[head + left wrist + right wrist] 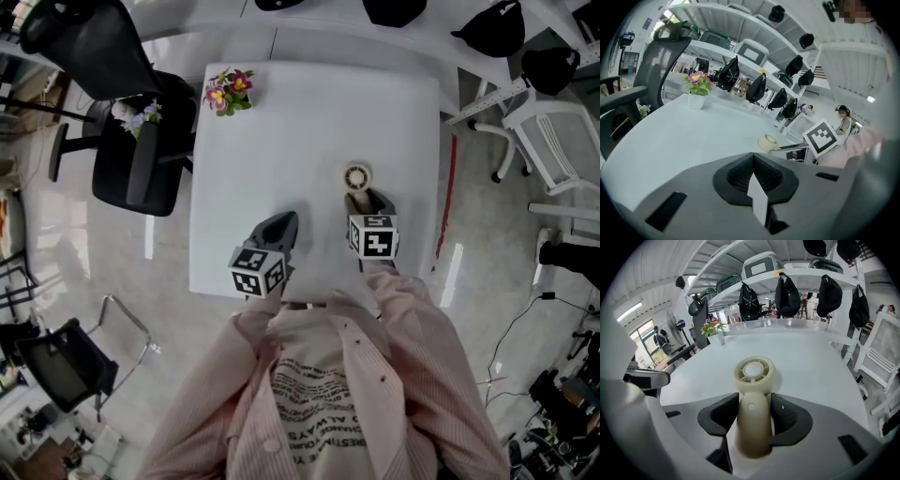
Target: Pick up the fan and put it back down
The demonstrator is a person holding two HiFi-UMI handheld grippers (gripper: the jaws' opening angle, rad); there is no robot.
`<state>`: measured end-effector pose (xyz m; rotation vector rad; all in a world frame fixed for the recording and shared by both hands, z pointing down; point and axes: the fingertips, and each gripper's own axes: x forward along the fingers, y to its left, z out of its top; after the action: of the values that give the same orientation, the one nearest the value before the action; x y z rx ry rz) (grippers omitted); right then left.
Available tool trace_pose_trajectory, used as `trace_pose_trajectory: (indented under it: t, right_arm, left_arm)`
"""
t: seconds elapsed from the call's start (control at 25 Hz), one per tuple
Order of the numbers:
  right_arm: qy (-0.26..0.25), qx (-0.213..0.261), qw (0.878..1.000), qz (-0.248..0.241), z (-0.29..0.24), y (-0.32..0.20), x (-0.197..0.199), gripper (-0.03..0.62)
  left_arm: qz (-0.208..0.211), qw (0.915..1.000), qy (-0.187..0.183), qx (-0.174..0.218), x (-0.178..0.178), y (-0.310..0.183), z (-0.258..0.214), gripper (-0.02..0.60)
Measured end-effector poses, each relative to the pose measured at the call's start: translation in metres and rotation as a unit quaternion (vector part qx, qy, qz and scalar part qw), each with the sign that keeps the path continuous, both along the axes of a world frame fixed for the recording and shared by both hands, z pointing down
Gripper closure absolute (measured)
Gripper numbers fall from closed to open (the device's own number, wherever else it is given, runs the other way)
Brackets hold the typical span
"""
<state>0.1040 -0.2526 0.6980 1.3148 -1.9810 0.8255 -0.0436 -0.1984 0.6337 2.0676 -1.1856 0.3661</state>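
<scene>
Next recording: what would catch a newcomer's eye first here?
The cream fan, its handle clamped in the jaws of the right gripper, over the right half of the white table. Next, the pot of flowers alone at the table's far left corner, and the left gripper, jaws together on nothing.

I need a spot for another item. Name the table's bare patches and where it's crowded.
Free: the far stretch of table between flower pot and fan, and its left side nearer than the pot. Crowded: near edge, with left gripper, right gripper and fan.
</scene>
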Motion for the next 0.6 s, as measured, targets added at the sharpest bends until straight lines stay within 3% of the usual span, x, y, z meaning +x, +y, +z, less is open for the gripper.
trace_pose_trajectory:
  t: [0.52, 0.6]
  right_arm:
    - [-0.008, 0.066, 0.998, 0.001, -0.048, 0.003, 0.009, 0.404]
    - [-0.014, 0.077, 0.997, 0.0, -0.06, 0.007, 0.009, 0.436]
  left_arm:
    - [0.012, 0.9985, 0.01, 0.053, 0.004, 0.001, -0.042, 0.581]
    - [0.015, 0.9977, 0.012, 0.066, 0.003, 0.002, -0.053, 0.581]
